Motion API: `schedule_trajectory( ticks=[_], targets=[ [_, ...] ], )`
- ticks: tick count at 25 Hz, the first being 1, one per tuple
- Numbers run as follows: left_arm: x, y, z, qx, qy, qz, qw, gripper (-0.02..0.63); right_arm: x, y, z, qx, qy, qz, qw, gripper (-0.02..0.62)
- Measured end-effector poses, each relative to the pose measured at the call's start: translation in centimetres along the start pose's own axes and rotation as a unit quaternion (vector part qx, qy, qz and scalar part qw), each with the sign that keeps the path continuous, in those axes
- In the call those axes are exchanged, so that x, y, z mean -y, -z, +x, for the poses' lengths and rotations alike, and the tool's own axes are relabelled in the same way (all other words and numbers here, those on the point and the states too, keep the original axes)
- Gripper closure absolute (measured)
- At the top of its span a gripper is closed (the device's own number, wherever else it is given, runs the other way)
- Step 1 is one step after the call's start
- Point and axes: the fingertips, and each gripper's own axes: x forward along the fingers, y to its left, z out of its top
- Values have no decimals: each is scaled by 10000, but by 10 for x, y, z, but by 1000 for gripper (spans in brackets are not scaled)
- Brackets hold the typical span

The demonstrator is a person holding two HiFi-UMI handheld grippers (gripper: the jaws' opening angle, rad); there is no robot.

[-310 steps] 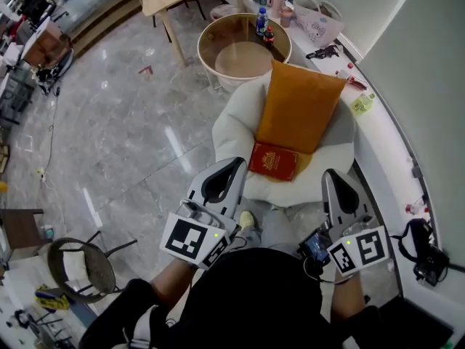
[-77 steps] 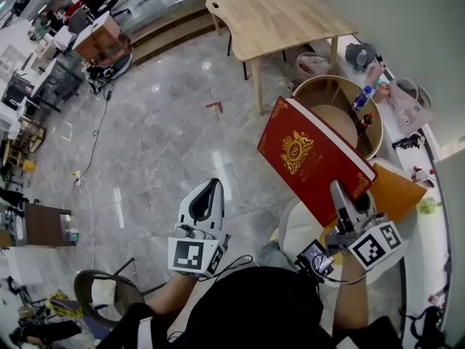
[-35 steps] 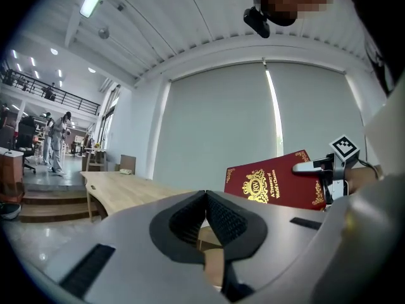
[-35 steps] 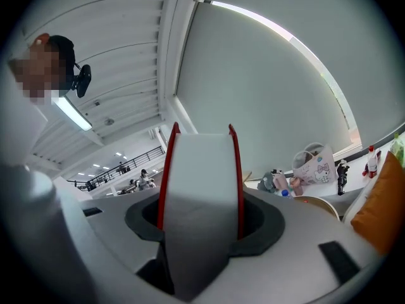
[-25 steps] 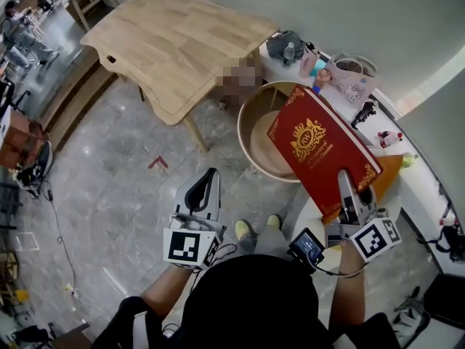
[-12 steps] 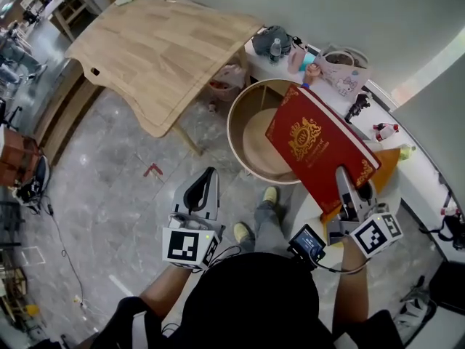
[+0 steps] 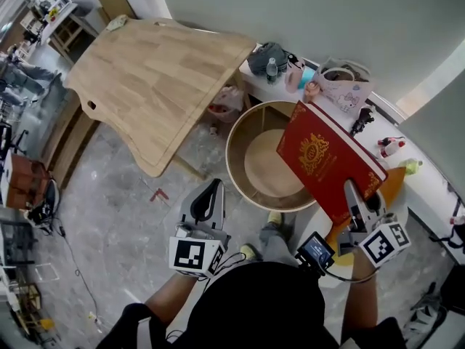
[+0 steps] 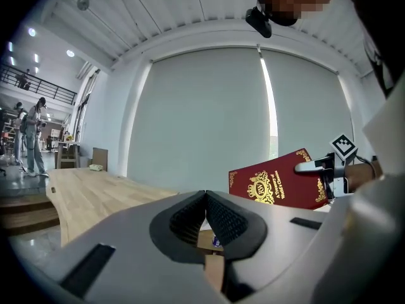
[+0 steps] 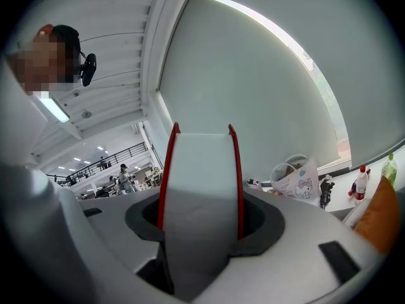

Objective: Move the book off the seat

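**A:** Since the earliest frame the red hardcover book (image 7: 327,158) has left the seat. It now hangs in the air over the round rimmed wooden surface (image 7: 251,133), just beside the orange cushion (image 7: 391,182).

**B:** Held how?

**A:** The right tongs (image 7: 356,198) are clamped across its page block near one lower corner, pads against both covers. The left tongs (image 7: 211,191) are closed together on nothing.

**B:** What could go wrong?

**A:** Probably a swing or a slip. Most of the book overhangs the grip, so a quick turn could lever it loose or clip the bottle (image 7: 272,70) on the wall-side surface.

**B:** Anything you can't see?

**A:** The seat is mostly hidden under the book and the person. Nothing shows where the book should land.
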Motion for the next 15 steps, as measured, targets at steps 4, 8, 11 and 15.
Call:
schedule_trajectory(
  ticks=[4, 8, 11, 15],
  targets=[
    [1, -7, 39, -75, -21, 76, 9999, 592, 36, -25, 15, 53, 123, -37, 9999, 354],
    [7, -10, 68, -193, -19, 125, 9997, 592, 67, -45, 28, 81, 175, -57, 9998, 354],
    [11, -10, 88, -262, -25, 176, 9995, 593, 84, -44, 41, -34, 97, -2, 9999, 354],
    [15, -4, 111, -384, -14, 258, 9989, 592, 98, -17, 66, -528, -135, 56, 9985, 354]
  ],
)
